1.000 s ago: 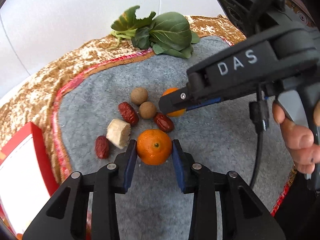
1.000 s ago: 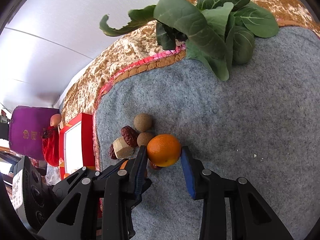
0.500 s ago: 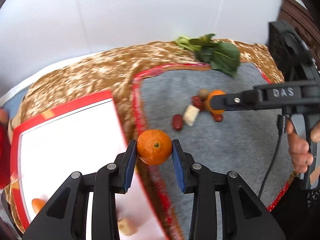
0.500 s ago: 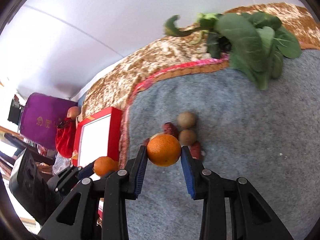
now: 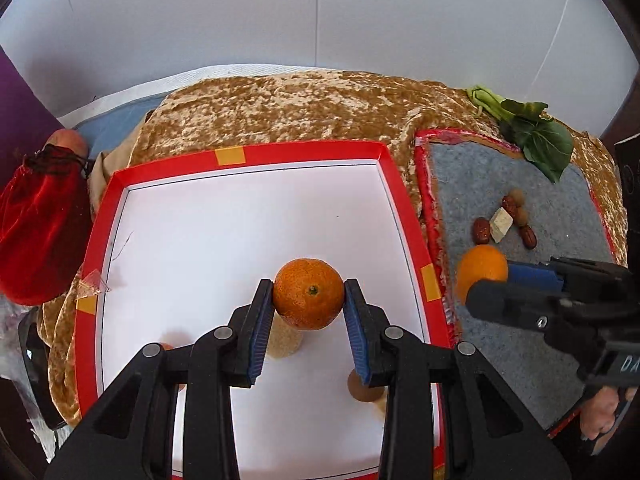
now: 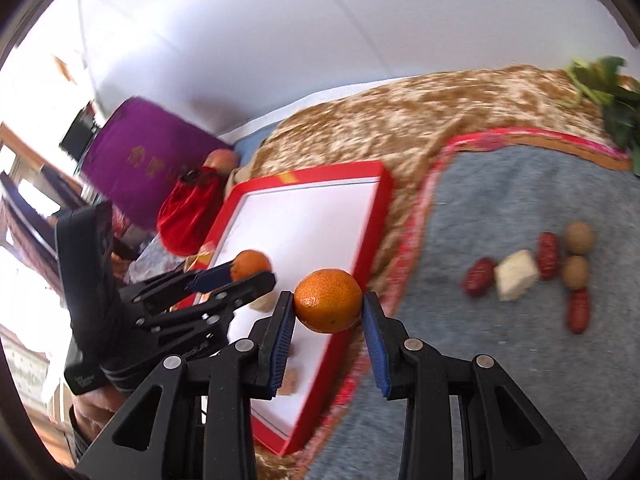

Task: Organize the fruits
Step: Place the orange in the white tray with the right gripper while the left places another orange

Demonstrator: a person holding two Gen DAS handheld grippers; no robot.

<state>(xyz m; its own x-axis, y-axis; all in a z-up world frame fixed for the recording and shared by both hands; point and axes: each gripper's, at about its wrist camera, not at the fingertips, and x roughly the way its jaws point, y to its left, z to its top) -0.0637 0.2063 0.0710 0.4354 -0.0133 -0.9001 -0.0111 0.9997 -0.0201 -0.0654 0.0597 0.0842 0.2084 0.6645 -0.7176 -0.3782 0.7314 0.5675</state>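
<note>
Bright daylight, fisheye-warped edges (right wrist view motion-blurred)

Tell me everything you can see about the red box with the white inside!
The red box is a shallow, square tray that looks like cardboard, with low red walls, yellow tape patches on its rim and a white floor. It lies flat and open on the golden cloth, beside the grey mat. A few small foods sit inside. The left gripper holds an orange above it.

Black plastic grippers — blue ribbed fingers, silver screws, white lettering on body.
</note>
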